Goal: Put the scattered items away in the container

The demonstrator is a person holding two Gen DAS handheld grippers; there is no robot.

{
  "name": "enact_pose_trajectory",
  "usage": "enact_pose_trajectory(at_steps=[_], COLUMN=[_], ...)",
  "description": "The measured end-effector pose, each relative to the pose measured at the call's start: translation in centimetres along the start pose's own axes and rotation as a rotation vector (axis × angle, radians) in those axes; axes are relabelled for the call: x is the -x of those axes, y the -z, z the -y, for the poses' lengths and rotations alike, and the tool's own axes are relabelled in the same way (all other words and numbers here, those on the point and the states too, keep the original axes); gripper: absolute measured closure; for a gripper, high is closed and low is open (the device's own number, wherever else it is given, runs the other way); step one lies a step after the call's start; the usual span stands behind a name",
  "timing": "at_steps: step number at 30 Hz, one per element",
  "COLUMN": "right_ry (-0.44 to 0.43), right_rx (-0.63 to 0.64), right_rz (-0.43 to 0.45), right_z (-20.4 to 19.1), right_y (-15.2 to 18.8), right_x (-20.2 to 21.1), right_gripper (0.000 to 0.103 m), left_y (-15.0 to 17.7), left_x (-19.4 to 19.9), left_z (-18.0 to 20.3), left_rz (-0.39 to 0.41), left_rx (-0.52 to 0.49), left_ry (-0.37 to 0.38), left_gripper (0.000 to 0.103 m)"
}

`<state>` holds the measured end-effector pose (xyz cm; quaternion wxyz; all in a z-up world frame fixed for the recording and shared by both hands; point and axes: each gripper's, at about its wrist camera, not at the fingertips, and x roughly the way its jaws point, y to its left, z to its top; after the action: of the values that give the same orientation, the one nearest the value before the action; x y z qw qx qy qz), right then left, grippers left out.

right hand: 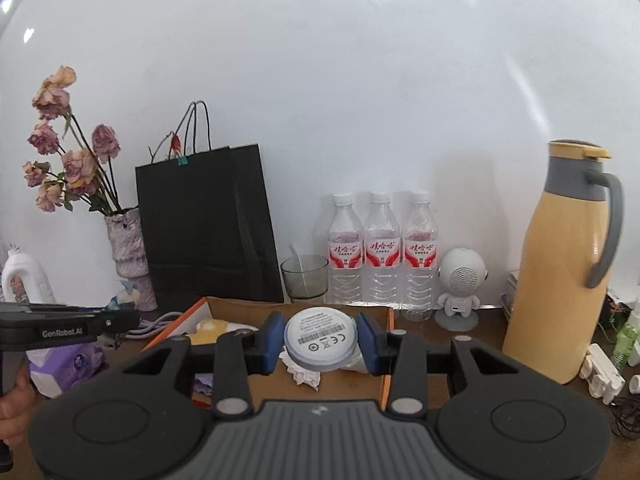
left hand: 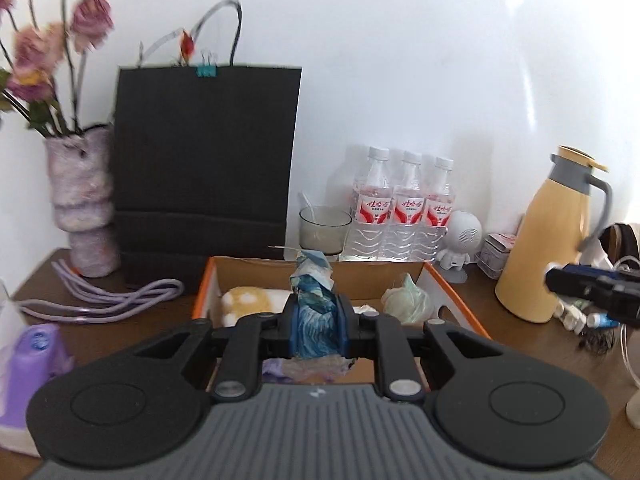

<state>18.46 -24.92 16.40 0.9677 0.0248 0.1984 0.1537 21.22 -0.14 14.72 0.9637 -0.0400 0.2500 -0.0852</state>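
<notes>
**A:** What have I got in the left gripper [left hand: 316,320]?

**B:** It's pinched narrow on a crumpled blue-and-white wrapper [left hand: 314,312], low centre of the left wrist frame. The wrapper's lower end runs behind the jaws, so I can't read what it is. It sits over the cardboard box [left hand: 456,296], the container with the orange rim.

**A:** And my right gripper [right hand: 320,344]?

**B:** Its blue pads [right hand: 369,340] clamp a round white device [right hand: 320,340], label side facing the camera, centre of the right wrist frame. The print is too small to read beyond a barcode and marks. It hangs above the box too, whose near edge is hidden by the gripper body.

**A:** What's inside the box?

**B:** From the left wrist: a yellow-and-white soft thing [left hand: 244,300], half hidden, a pale green bundle [left hand: 408,300], and something lilac under the jaws that I can't make out. From the right, crumpled white paper [right hand: 304,374] just below the device.

**A:** Anything cut off?

**B:** The clutter at the right edge beside the yellow jug [left hand: 548,240] is blurred. The other gripper enters at the left edge of the right wrist frame, with part of a hand [right hand: 14,404] at the lower left.
</notes>
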Motion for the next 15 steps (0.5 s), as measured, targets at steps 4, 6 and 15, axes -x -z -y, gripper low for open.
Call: enact_pose_trajectory(at_steps=[4,6,15], right_ry=[-0.002,-0.006,0.157], right_rx=[-0.024,-0.05,0.114], right_rz=[-0.234,-0.355,-0.591], right_z=[0.5,1.0,-0.8], right_y=[-1.6,-1.3,3.6], right_x=[-9.3,-14.1,-23.2], right_gripper=[0.065,0.065,0.064], left_y=[-1.1,-0.4,3.0], left_x=[-7.8,-11.5,-17.3], left_z=[1.1,2.0,1.6], left_rz=[-0.151,-0.226,-0.34], left_rx=[-0.045,-0.096,-0.105], left_ry=[-0.015,-0.029,-0.043], left_gripper=[0.084,0.084,0.048])
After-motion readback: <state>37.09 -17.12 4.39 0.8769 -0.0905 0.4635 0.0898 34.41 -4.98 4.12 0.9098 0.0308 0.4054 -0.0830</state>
